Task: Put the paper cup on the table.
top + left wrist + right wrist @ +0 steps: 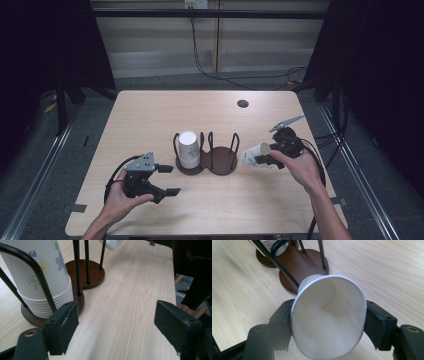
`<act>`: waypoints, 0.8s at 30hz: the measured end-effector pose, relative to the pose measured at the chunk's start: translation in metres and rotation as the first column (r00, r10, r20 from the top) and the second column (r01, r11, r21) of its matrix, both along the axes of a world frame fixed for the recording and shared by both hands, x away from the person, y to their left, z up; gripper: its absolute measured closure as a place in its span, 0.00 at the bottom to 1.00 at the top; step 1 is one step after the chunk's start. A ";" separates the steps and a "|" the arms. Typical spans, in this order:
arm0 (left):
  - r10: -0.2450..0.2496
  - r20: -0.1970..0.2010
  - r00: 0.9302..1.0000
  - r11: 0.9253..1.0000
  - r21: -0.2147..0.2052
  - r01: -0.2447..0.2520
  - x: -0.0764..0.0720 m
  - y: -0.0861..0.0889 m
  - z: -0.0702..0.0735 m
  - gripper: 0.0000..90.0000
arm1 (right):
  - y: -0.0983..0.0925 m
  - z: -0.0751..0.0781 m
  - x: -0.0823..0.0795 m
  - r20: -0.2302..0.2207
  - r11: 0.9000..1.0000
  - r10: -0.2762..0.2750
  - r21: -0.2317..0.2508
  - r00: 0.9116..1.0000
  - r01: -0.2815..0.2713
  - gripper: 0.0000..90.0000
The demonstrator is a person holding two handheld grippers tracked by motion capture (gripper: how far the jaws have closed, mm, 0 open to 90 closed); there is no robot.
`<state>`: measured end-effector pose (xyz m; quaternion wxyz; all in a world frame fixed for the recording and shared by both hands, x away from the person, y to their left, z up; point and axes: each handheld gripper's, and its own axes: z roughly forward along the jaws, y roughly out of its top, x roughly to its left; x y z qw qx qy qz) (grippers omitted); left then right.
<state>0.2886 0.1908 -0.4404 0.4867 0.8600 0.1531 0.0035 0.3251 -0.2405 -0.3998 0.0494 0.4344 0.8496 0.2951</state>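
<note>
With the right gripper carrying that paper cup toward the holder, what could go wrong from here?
1. The right gripper squeezes the paper cup so its rim looks oval; a crushed rim may not nest well.
2. The wooden cup holder has thin black wire posts; the tilted cup could catch on one.
3. The stack of cups stands close by, and the open left gripper isn't steadying the base, so a bump might shift it.

My forearms come in bare, no sleeves. Each hand carries a black gripper: the left gripper point(169, 180) has a grey three-cornered plate with small holes on top, the right gripper point(257, 159) a grey plate too. Black cables trail from both. The jaws are blocky, with padded faces and recessed screws.
</note>
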 end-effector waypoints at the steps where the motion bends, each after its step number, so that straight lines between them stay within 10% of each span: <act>1: 0.000 0.001 1.000 1.000 -0.001 0.000 0.000 0.000 0.000 0.22 | 0.000 0.000 0.003 -0.008 1.000 -0.008 -0.017 1.000 0.008 0.35; 24: -0.033 -0.013 0.999 0.999 0.026 0.034 -0.001 -0.005 -0.005 0.21 | -0.003 0.001 0.038 -0.126 0.981 -0.048 -0.192 0.991 0.023 0.34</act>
